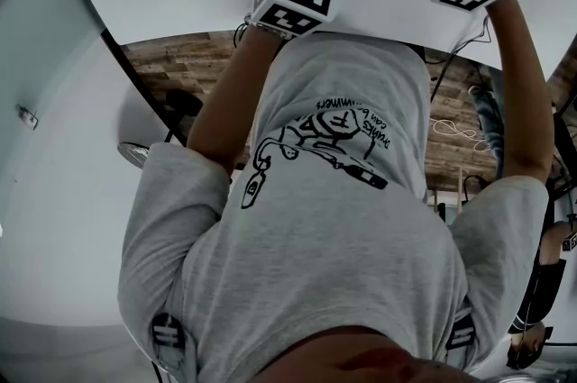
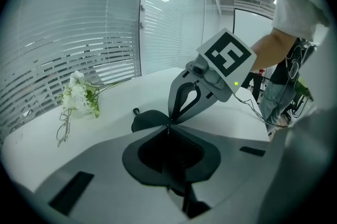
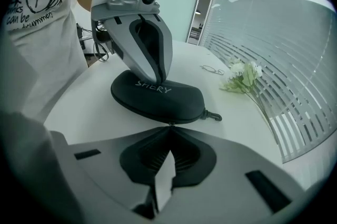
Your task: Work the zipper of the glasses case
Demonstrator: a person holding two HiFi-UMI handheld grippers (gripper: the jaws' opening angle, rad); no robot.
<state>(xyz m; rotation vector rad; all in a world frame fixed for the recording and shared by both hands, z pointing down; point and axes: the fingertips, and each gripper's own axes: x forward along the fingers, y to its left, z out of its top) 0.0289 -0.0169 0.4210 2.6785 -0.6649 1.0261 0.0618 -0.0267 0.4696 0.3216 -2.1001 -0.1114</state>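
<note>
Black oval hard-shell glasses case (image 3: 158, 96), the only one in view, lies flat on the round-edged white table (image 3: 95, 96), white lettering on its lid and its zipper seam turned toward the right gripper; two grippers work on it, one from each side; nearest in its own view, the right gripper (image 3: 169, 124) has its two dark jaws pressed together, the tips touching the middle of the zipper seam, where a tiny pale sliver shows, though whether it is pinched I cannot tell; just beyond, the left gripper (image 3: 159, 79) comes down steeply from above, its jaws likewise closed tip to tip and resting on the lid beside the lettering, nothing held between them; in the left gripper view the case is mostly hidden behind those closed jaws, only one end peeking out at the left; one small black loop (image 3: 213, 116) sticks out from the case's end and lies on the table; farther back, well apart from the case, sits one bunch of white artificial flowers with green stems (image 3: 241, 76); just beyond it lies one pair of thin wire-framed spectacles (image 3: 212, 69); behind them runs a glass wall with horizontal slatted blinds (image 3: 295, 112); in the head view the person's grey printed T-shirt (image 1: 343, 219) fills most of the frame.
</note>
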